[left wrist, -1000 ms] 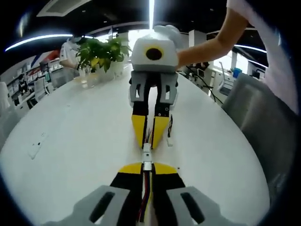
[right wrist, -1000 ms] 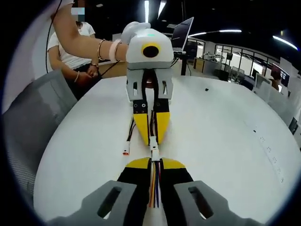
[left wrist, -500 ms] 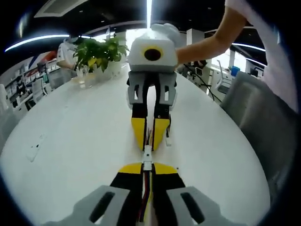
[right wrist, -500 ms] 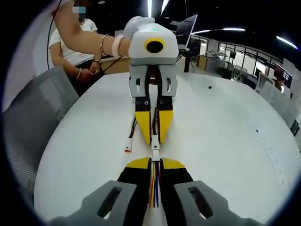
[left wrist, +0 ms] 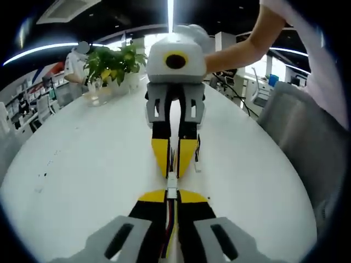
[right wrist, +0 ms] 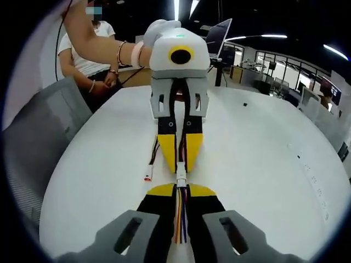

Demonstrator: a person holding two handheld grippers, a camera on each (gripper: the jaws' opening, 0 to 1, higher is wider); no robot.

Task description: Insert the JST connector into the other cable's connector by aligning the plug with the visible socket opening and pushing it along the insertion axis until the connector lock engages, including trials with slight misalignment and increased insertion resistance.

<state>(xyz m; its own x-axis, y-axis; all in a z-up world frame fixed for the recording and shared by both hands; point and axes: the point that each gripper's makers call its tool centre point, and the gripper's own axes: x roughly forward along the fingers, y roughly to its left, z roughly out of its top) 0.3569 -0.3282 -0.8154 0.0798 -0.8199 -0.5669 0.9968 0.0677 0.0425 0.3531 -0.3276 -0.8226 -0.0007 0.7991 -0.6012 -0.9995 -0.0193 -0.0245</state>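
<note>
We are working over a broad white table (left wrist: 82,164), both grippers held low and nose to nose above it so that the two cables share one line. In the left gripper view our left gripper (left wrist: 171,193) is closed tight on its cable (left wrist: 168,230), with its white connector (left wrist: 171,192) jutting just past the yellow tips; facing it, the right gripper (left wrist: 173,171) is squeezed shut on the other cable. In the right gripper view its own jaws are pinching a bundle of coloured wires (right wrist: 180,219), and its connector (right wrist: 180,178) is meeting the mate held by the left gripper. The two white housings are touching end to end, seemingly part-seated; we cannot tell whether the lock has caught. A spare plug (right wrist: 147,176) is lying on the table beside the left gripper, trailing its own lead. Gripping close behind each housing is likely stiffening the push along the axis.
</note>
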